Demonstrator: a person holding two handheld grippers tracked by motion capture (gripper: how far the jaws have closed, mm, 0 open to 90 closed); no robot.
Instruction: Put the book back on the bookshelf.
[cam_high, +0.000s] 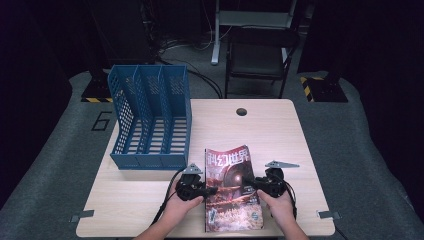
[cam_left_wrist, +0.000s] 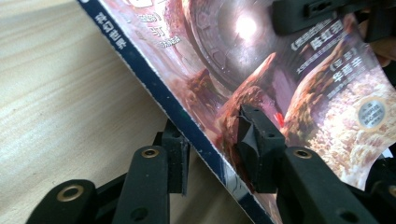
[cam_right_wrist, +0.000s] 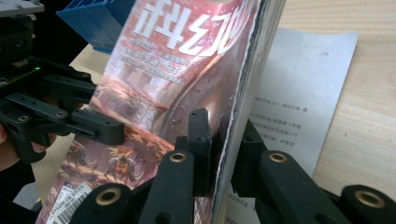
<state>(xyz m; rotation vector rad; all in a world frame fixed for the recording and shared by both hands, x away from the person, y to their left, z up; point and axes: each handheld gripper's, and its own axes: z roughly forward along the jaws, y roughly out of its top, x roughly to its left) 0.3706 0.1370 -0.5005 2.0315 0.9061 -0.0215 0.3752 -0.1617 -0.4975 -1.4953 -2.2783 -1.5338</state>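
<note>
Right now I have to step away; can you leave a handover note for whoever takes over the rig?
Left gripper: jaws straddle the spine edge of the magazine, not clearly clamped.
Right gripper: jaws astride the magazine's open page edge, about closed on it.
Magazine: near edge of the table, between both grippers; one loose page lies flat on the wood.
File rack: empty, back left.
Done: magazine taken at both sides.
Left, probably: stand it in a rack slot.

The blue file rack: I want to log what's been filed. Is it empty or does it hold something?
Empty. The high view shows bare slotted floors in all three compartments of the blue file rack; the magazine is outside it.
</note>
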